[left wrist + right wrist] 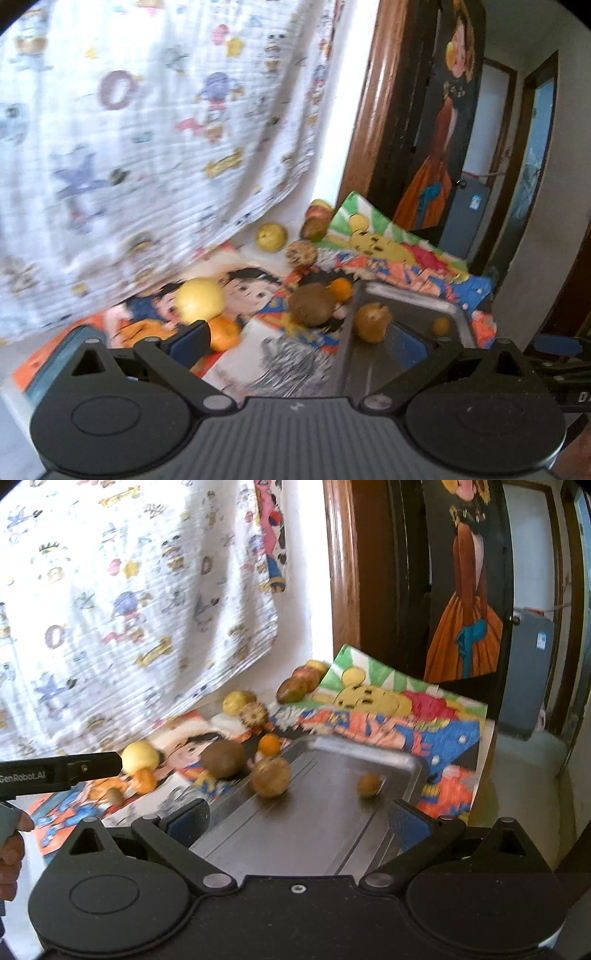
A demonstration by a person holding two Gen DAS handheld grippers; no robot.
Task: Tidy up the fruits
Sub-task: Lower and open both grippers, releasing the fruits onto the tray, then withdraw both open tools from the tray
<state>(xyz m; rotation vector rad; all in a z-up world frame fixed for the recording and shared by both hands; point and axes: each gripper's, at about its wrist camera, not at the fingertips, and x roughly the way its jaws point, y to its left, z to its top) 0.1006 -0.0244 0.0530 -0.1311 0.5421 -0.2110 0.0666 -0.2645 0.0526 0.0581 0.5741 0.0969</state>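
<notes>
Yellow and orange fruit lies loose on the cartoon-print cloth (454,738): a pale apple (140,757) and a tangerine (142,779) toward its left edge, just off the tip of the left gripper (295,341), whose fingers are spread wide and carry nothing. A brown kiwi (222,762) sits beside the steel tray (332,827), apparently the collecting point, since a brownish pear (270,777) and a small round fruit (368,785) lie inside. The right gripper (299,821), likewise spread and unladen, hovers over the tray's near rim.
</notes>
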